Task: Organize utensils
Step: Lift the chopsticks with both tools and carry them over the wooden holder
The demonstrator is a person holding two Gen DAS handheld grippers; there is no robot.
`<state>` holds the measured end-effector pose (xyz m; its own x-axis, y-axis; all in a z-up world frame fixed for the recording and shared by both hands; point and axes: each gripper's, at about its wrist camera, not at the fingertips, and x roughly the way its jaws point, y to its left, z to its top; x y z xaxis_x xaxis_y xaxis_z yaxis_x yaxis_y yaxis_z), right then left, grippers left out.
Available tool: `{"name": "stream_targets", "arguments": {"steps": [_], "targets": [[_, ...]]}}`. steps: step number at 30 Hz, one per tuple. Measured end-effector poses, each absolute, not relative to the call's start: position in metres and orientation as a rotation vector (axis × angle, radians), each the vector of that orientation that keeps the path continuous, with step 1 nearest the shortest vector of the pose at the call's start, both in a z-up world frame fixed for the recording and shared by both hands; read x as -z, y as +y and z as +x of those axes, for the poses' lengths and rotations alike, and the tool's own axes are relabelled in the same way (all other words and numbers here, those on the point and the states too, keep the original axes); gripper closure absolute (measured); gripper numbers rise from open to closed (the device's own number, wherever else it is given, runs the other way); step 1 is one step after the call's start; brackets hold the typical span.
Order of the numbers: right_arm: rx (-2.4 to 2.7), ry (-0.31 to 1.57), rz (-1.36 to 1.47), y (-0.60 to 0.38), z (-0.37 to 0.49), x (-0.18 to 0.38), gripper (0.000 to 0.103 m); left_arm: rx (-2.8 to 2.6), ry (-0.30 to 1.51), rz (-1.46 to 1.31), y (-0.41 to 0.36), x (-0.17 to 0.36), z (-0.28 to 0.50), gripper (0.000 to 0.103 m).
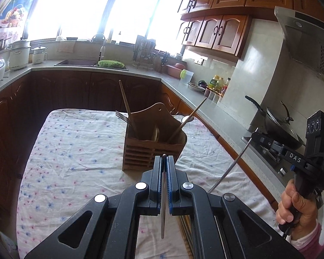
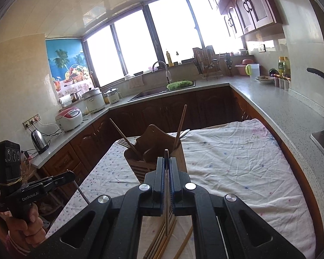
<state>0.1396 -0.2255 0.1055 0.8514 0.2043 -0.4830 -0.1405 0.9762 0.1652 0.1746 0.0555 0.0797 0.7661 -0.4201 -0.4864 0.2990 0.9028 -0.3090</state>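
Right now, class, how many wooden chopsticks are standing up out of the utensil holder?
2. One chopstick leans left out of the left compartment; the other chopstick leans right from the right compartment of the wooden holder. Shorter ones could be hidden inside.

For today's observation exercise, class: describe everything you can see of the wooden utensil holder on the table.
The wooden utensil holder is a brown box, seemingly bamboo, with slatted lower sides and a taller curved back panel with a small hole. A divider splits it into compartments. It stands upright on the flowered tablecloth. One wooden chopstick leans out of its left compartment, another out of the right; a fork and a spoon show just behind it. Neither gripper touches it.
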Motion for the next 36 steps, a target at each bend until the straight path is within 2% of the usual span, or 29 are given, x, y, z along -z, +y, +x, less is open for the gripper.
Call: {"name": "stream_targets", "arguments": {"steps": [13, 21, 27, 36], "targets": [[-0.183, 0.411, 0.140, -0.219, 0.175, -0.141, 0.099, 0.343, 0.425, -0.224, 0.068, -0.130, 0.207, 0.101], [-0.155, 0.328, 0.163, -0.217, 0.221, -0.167, 0.099, 0.284, 0.304, -0.292, 0.076, -0.162, 0.256, 0.101], [-0.123, 0.330, 0.167, -0.216, 0.249, -0.153, 0.099, 0.222, 0.295, -0.362, 0.077, -0.127, 0.300, 0.101], [-0.100, 0.392, 0.179, -0.220, 0.267, -0.097, 0.099, 0.163, 0.373, -0.361, 0.044, -0.054, 0.333, 0.101]]}}
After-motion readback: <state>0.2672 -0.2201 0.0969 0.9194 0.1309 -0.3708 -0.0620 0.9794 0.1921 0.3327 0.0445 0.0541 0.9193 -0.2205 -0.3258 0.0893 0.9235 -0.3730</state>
